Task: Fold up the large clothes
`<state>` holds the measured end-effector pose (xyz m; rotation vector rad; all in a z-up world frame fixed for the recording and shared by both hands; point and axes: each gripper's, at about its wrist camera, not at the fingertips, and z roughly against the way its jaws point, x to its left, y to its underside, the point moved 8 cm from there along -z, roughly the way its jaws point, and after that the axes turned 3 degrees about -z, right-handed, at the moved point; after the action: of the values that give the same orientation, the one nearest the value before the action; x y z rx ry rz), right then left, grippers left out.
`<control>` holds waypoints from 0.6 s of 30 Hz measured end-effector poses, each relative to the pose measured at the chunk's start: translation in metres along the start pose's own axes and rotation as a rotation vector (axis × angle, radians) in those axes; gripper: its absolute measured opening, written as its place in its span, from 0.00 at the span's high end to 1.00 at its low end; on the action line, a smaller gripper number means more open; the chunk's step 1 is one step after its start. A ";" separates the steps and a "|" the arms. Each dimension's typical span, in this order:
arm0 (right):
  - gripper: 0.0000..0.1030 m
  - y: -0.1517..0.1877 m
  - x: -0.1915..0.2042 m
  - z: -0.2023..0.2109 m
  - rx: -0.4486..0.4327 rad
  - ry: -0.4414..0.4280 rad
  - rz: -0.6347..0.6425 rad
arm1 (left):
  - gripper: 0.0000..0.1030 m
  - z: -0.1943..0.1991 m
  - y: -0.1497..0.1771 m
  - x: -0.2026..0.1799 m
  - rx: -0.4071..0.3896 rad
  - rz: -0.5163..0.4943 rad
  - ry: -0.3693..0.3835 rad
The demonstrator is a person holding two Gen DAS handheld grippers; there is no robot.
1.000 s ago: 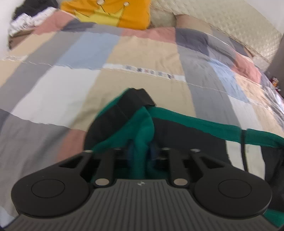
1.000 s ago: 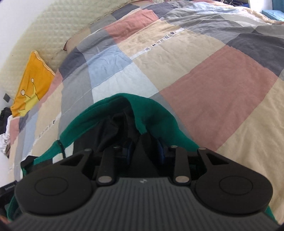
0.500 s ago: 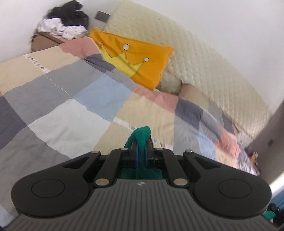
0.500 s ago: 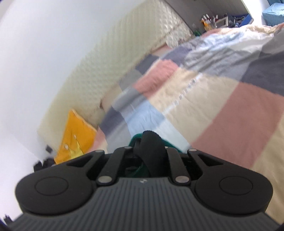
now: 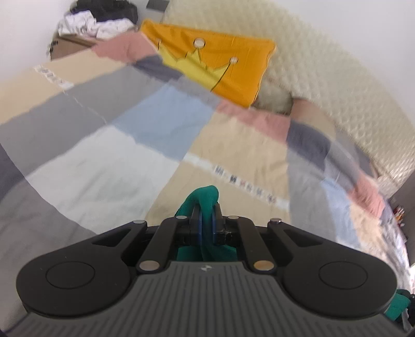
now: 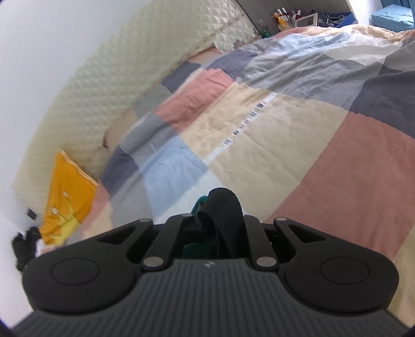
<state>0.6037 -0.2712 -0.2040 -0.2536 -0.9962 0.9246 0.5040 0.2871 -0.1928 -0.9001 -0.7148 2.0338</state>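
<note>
Green garment (image 5: 205, 198) pinched in left gripper (image 5: 206, 220)

A fold of green cloth is clamped between the blue pads (image 5: 199, 228); the patchwork bedspread (image 5: 103, 160) and an orange crown pillow (image 5: 215, 67) are seen beyond, blurred.

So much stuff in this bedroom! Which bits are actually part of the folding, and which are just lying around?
Part of the job:
- green and black garment, pinched at two spots
- left gripper, shut on green cloth
- right gripper, shut on black cloth
- patchwork bedspread, the work surface

Just lying about:
- orange crown pillow
- clothes heap beside the bed
- bottles by the headboard
</note>
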 end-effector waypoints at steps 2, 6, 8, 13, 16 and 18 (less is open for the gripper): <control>0.89 0.006 -0.006 -0.015 0.016 0.033 0.020 | 0.92 -0.015 0.007 0.003 0.026 -0.007 -0.012; 0.89 0.024 -0.021 -0.046 0.078 0.105 0.062 | 0.91 -0.037 0.018 0.004 0.062 -0.078 -0.049; 0.89 0.033 -0.027 -0.056 0.105 0.120 0.065 | 0.90 -0.042 0.021 0.006 0.070 -0.107 -0.057; 0.88 0.035 -0.025 -0.057 0.115 0.139 0.107 | 0.85 -0.045 0.023 0.008 0.091 -0.090 -0.037; 0.85 0.033 -0.023 -0.052 0.123 0.135 0.112 | 0.73 -0.040 0.022 0.007 0.095 -0.097 -0.035; 0.84 0.031 -0.023 -0.048 0.130 0.129 0.102 | 0.60 -0.035 0.021 0.005 0.088 -0.098 -0.028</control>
<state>0.6202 -0.2594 -0.2618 -0.2528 -0.8073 1.0485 0.5204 0.2866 -0.2303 -0.7729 -0.6657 1.9789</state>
